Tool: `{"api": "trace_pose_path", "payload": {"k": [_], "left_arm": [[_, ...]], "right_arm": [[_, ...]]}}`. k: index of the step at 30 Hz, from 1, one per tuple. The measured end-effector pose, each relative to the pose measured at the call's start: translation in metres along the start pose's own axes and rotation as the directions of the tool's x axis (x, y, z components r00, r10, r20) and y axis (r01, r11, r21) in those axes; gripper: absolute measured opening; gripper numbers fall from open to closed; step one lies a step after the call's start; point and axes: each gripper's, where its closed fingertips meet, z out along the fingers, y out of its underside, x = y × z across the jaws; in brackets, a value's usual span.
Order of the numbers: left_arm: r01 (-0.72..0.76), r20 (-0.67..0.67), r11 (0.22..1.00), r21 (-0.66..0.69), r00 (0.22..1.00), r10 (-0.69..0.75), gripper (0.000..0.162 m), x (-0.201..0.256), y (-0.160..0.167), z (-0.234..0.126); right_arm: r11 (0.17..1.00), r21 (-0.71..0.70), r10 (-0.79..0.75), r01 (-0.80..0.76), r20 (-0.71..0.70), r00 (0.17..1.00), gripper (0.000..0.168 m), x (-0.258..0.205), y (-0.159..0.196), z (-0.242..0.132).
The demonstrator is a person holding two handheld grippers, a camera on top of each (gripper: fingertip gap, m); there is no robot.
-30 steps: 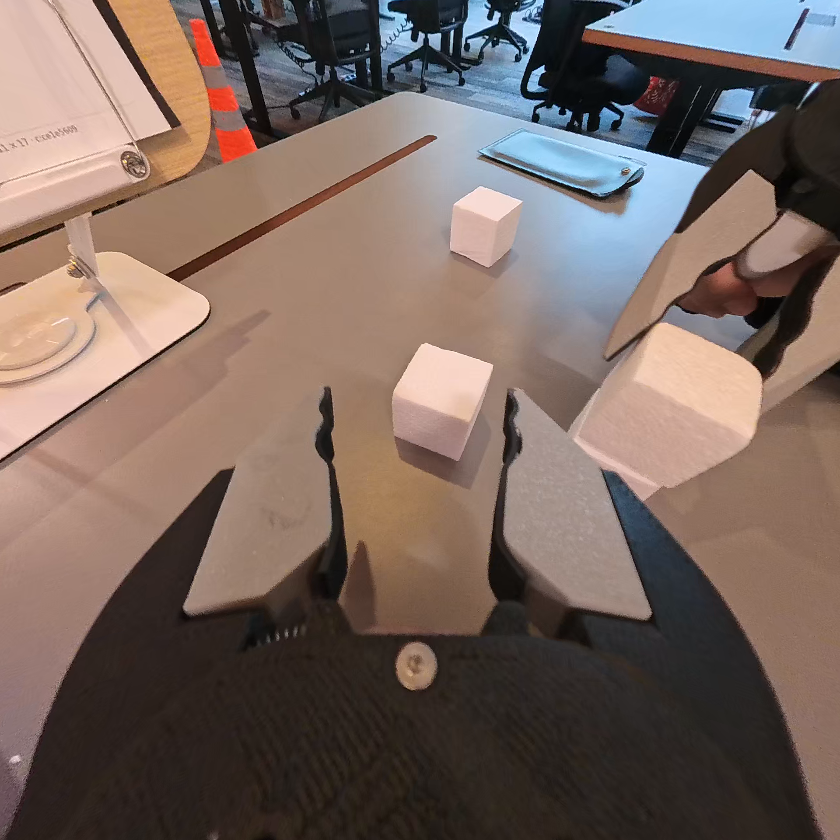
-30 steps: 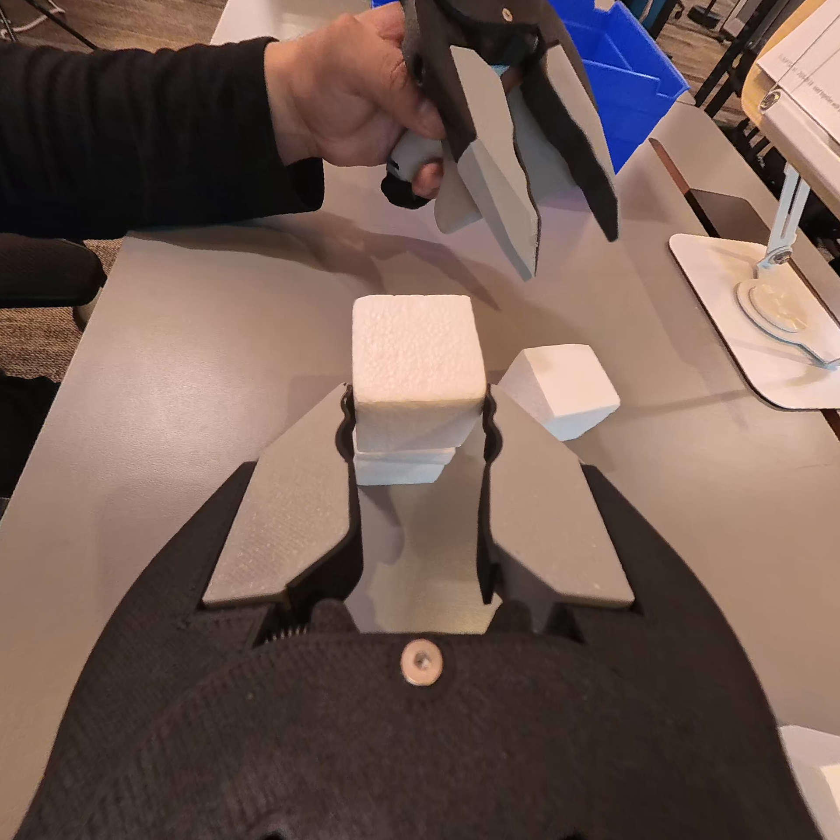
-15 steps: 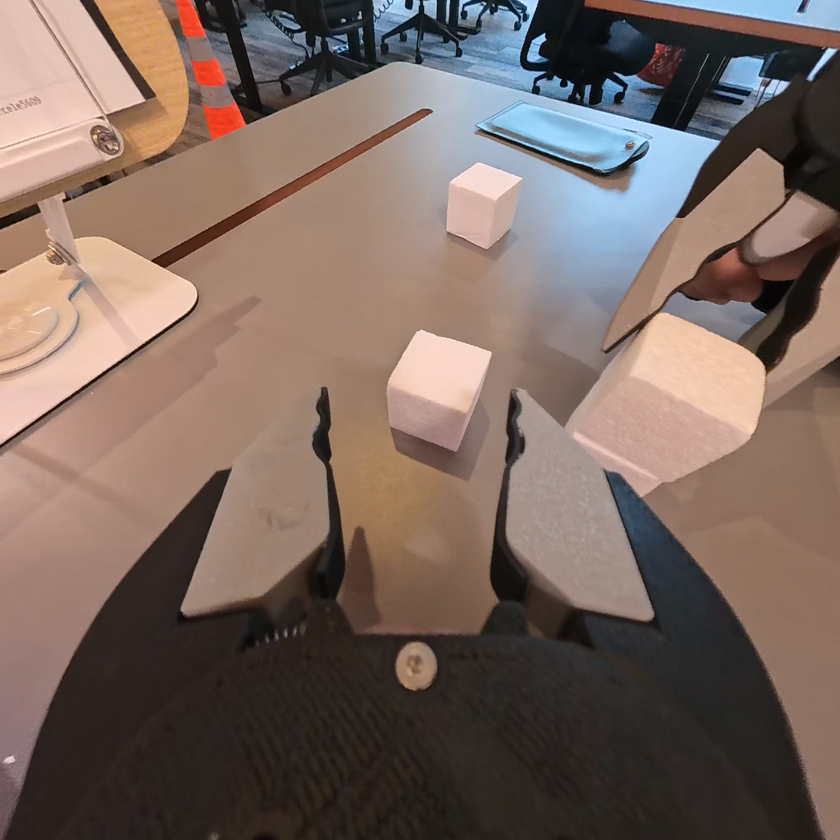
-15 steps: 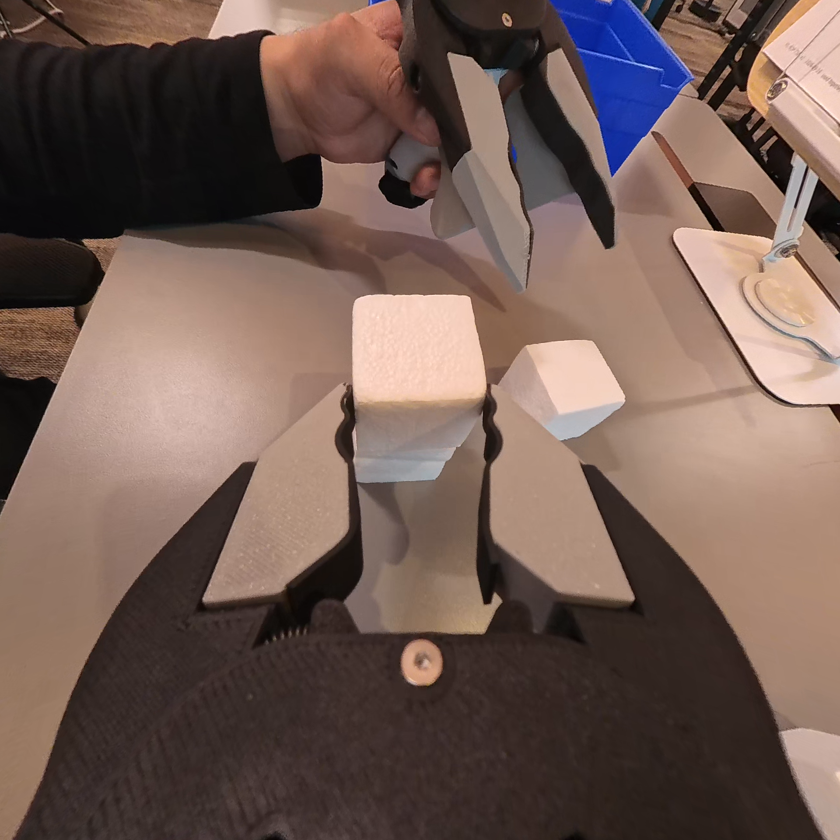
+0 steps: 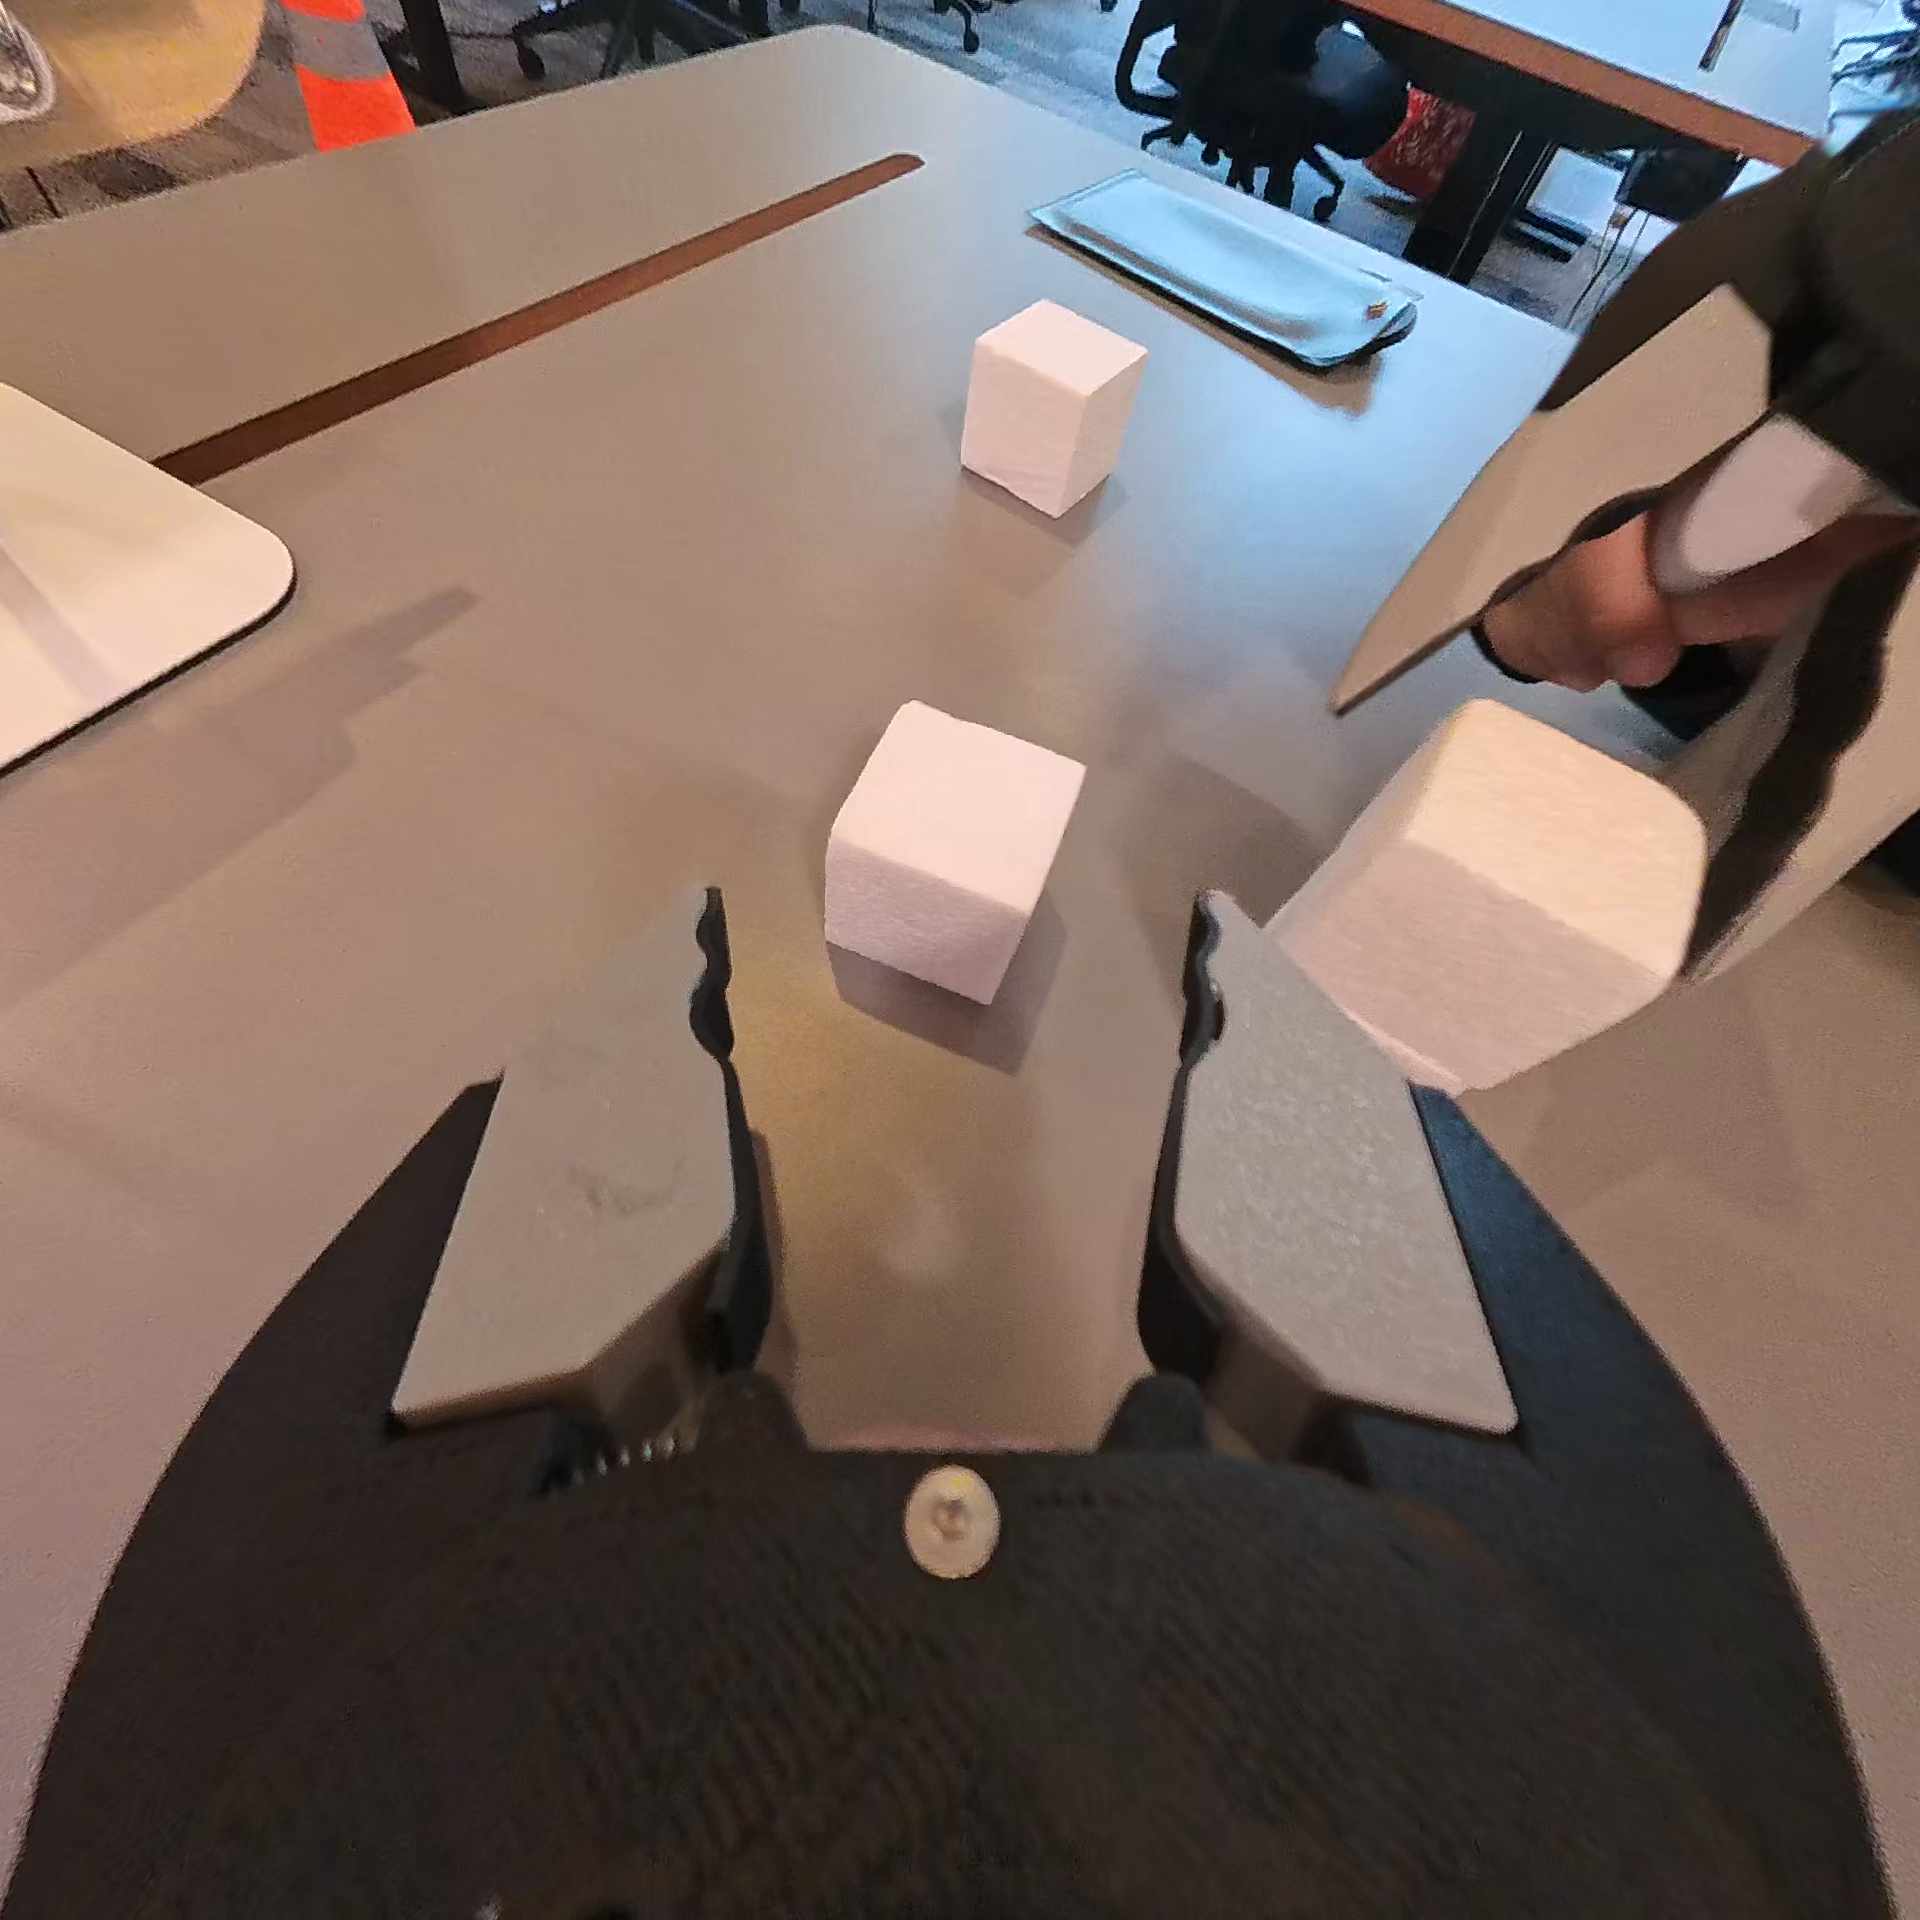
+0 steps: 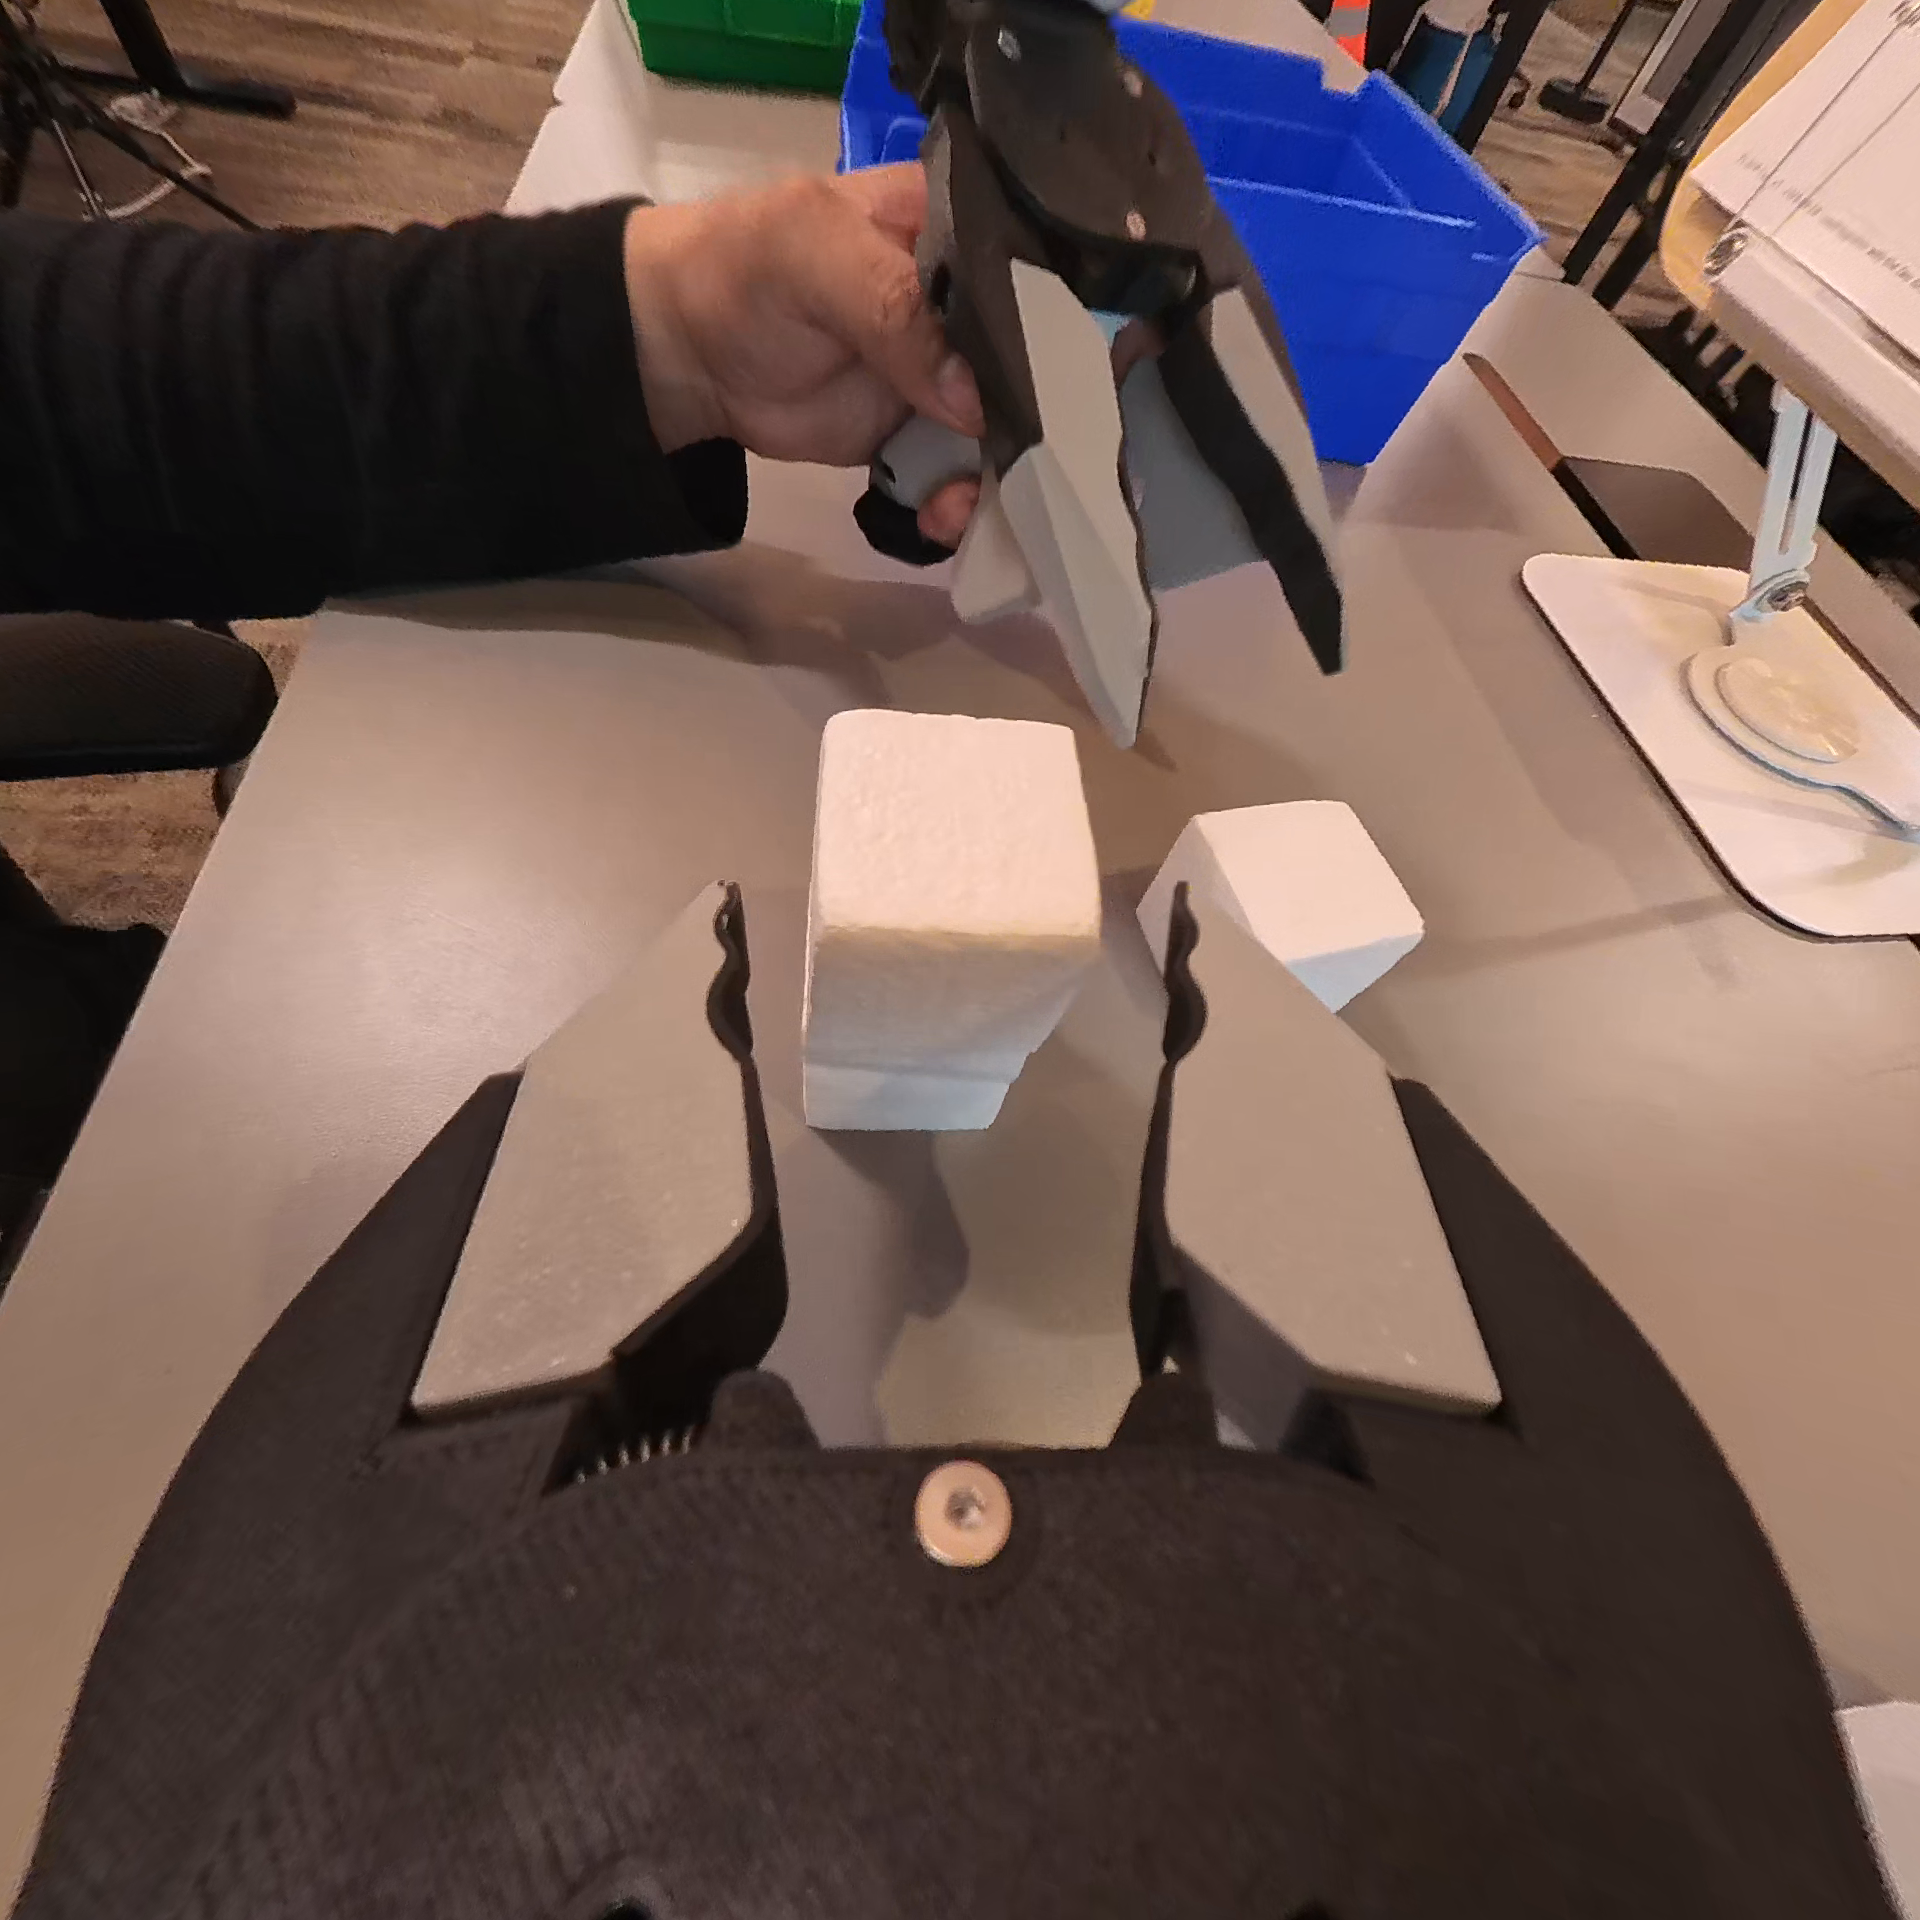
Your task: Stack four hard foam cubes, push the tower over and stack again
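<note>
Several white foam cubes are on the grey table [image 5: 623,644]. In the right wrist view one cube [image 6: 951,831] sits on top of another [image 6: 904,1091]. My right gripper [image 6: 951,894] is open around this stack, with a gap on each side of the top cube. A third cube [image 6: 1288,904] lies just right of the stack. In the left wrist view my left gripper [image 5: 956,902] is open and empty, a short way in front of that single cube [image 5: 951,852]. Another cube [image 5: 1055,405] stands farther back. The stack [image 5: 1496,894] is at the right.
A white stand base [image 5: 104,582] sits at the table's left edge. A dark flat pouch [image 5: 1226,270] lies at the far side. A blue bin [image 6: 1351,208] and a green bin [image 6: 748,31] stand beyond the left gripper [image 6: 1226,691]. An orange cone [image 5: 348,94] and office chairs are off the table. My right tips are roughly 20 cm from the cube [image 5: 1055,405].
My right gripper opened and let go of the top cube, which stays on the lower one. My left gripper opened a little wider and moved lower towards the single cube.
</note>
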Motion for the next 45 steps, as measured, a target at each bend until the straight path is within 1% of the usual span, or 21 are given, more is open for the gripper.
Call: {"api": "trace_pose_path", "payload": {"k": [6, 13, 17, 19, 20, 21, 22, 23, 26, 29, 31, 33, 35, 37, 39, 42, 45], "left_arm": [[-0.025, -0.007, 0.998, -0.061, 1.0, 0.025, 0.089, 0.001, 0.013, 0.016], [-0.15, 0.013, 0.986, -0.078, 0.988, 0.152, 0.09, -0.002, 0.014, 0.032], [-0.178, -0.04, 0.98, -0.093, 0.984, 0.175, 0.091, 0.002, 0.015, 0.045], [-0.196, -0.025, 0.974, -0.112, 0.981, 0.194, 0.09, -0.003, 0.016, 0.052], [-0.196, -0.024, 0.974, -0.116, 0.981, 0.195, 0.087, -0.004, 0.016, 0.055], [-0.195, -0.045, 0.973, -0.122, 0.981, 0.191, 0.077, -0.002, 0.018, 0.058], [-0.199, -0.066, 0.971, -0.136, 0.979, 0.192, 0.063, 0.001, 0.021, 0.059], [-0.215, -0.069, 0.965, -0.152, 0.976, 0.206, 0.057, 0.001, 0.024, 0.058], [-0.259, -0.011, 0.952, -0.161, 0.965, 0.261, 0.056, -0.006, 0.022, 0.052], [-0.234, 0.019, 0.967, -0.095, 0.971, 0.237, 0.056, -0.01, 0.008, 0.04], [-0.209, 0.01, 0.977, -0.027, 0.978, 0.21, 0.056, -0.009, -0.004, 0.03], [-0.187, -0.049, 0.981, 0.057, 0.981, 0.19, 0.056, 0.001, -0.016, 0.018], [-0.176, -0.157, 0.974, 0.143, 0.968, 0.197, 0.056, 0.022, -0.028, 0.005], [-0.174, -0.267, 0.962, 0.212, 0.936, 0.228, 0.057, 0.047, -0.036, -0.009], [-0.182, -0.342, 0.949, 0.258, 0.901, 0.266, 0.057, 0.067, -0.041, -0.021], [-0.205, -0.371, 0.929, 0.308, 0.873, 0.315, 0.057, 0.085, -0.048, -0.032], [-0.233, -0.349, 0.916, 0.325, 0.871, 0.346, 0.057, 0.092, -0.053, -0.036]], "right_arm": [[0.998, 0.056, -0.002, 0.002, -0.003, 1.0, 0.077, 0.0, -0.01, -0.005], [0.997, 0.069, -0.029, 0.026, 0.034, 0.999, 0.077, -0.011, -0.012, -0.002], [0.997, 0.074, -0.031, 0.027, 0.051, 0.998, 0.076, -0.014, -0.013, -0.001], [0.996, 0.086, -0.028, 0.022, 0.063, 0.998, 0.076, -0.015, -0.016, -0.003], [0.995, 0.097, -0.024, 0.017, 0.069, 0.997, 0.076, -0.016, -0.017, -0.004], [0.994, 0.108, -0.021, 0.013, 0.075, 0.997, 0.076, -0.016, -0.019, -0.005], [0.993, 0.118, -0.018, 0.009, 0.079, 0.997, 0.075, -0.017, -0.021, -0.007], [0.992, 0.129, -0.016, 0.006, 0.078, 0.997, 0.074, -0.016, -0.022, -0.009], [0.986, 0.166, -0.009, -0.002, 0.07, 0.998, 0.071, -0.013, -0.028, -0.016], [0.978, 0.208, 0.004, -0.015, 0.052, 0.999, 0.069, -0.009, -0.033, -0.024], [0.971, 0.239, 0.018, -0.025, 0.03, 0.999, 0.066, -0.004, -0.037, -0.031], [0.959, 0.279, 0.04, -0.041, 0.007, 0.999, 0.065, 0.003, -0.041, -0.039], [0.943, 0.328, 0.067, -0.063, -0.003, 0.998, 0.062, 0.008, -0.047, -0.047], [0.928, 0.364, 0.094, -0.085, -0.007, 0.996, 0.061, 0.013, -0.051, -0.054], [0.913, 0.394, 0.117, -0.105, -0.007, 0.993, 0.061, 0.016, -0.054, -0.059], [0.901, 0.415, 0.136, -0.129, 0.012, 0.991, 0.062, 0.017, -0.057, -0.062], [0.896, 0.414, 0.156, -0.162, 0.049, 0.987, 0.066, 0.013, -0.057, -0.059]]}}
